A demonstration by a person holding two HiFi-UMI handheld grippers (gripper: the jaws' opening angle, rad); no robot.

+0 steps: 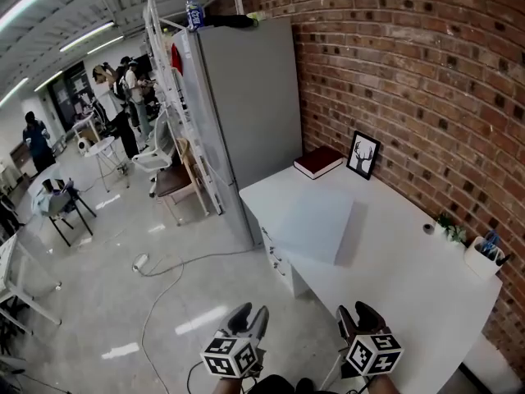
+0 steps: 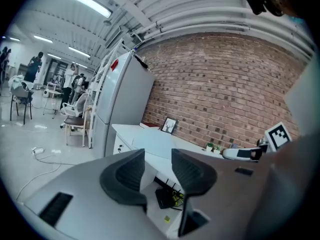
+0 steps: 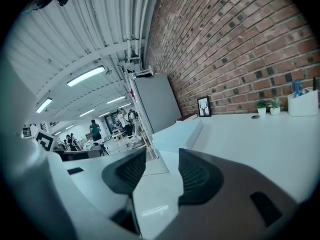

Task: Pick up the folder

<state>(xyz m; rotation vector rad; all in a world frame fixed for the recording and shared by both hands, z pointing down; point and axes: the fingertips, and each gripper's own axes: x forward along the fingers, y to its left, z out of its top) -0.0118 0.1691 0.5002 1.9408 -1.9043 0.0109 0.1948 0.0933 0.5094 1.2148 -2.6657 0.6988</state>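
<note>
The folder [image 1: 316, 222] is a pale grey-blue slab lying flat near the left edge of the white table [image 1: 410, 277]. It also shows ahead in the right gripper view, folder [image 3: 177, 134], and farther off in the left gripper view, folder [image 2: 152, 140]. My left gripper [image 1: 250, 317] hangs off the table's near-left corner, above the floor. Its jaws stand open with nothing between them [image 2: 157, 160]. My right gripper [image 1: 358, 313] is over the table's near edge, well short of the folder, open and empty [image 3: 162, 161].
A dark red book [image 1: 318, 162] and a framed deer picture [image 1: 363, 154] stand at the table's far end by the brick wall. A small plant [image 1: 449, 228] and a pen holder [image 1: 486, 257] sit at the right. A tall grey cabinet [image 1: 246, 105] adjoins the table. Cables [image 1: 156, 269] lie on the floor.
</note>
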